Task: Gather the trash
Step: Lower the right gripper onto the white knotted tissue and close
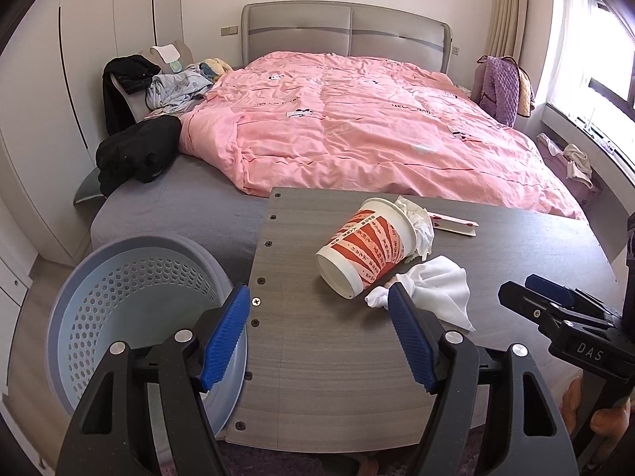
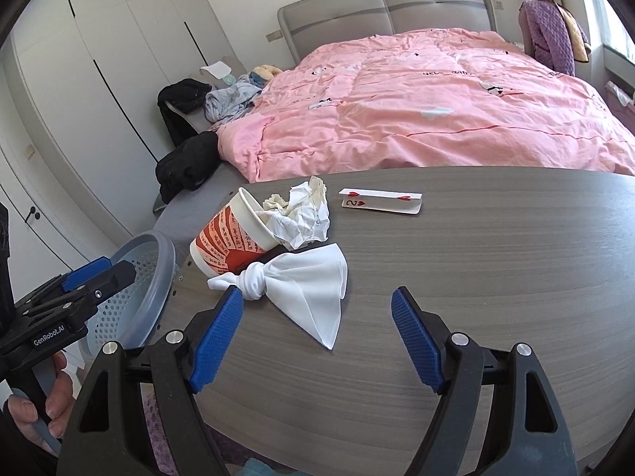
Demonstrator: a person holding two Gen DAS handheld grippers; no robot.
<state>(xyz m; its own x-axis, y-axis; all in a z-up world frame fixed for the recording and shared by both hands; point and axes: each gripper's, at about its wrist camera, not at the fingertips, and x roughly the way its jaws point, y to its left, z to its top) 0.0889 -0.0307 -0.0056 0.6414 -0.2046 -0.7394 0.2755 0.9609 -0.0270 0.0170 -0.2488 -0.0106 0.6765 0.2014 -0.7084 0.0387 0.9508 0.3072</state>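
Both grippers hovering wide and empty over the table, trash waiting beside the bin.

Left wrist view: the left gripper point(image 1: 319, 297) is standing wide with nothing between its pads, straddling the table point(image 1: 337, 357) edge; the bin point(image 1: 131, 301) is sitting just off that edge, likely so trash can drop straight in. The cup point(image 1: 367, 248) is lying tipped beside the cloth point(image 1: 430, 289).
Right wrist view: the right gripper point(image 2: 317, 305) is also gaping empty, facing the cloth point(image 2: 305, 289); paper point(image 2: 297, 210) is spilling from the cup point(image 2: 234, 238), a card point(image 2: 381, 200) lying apart.
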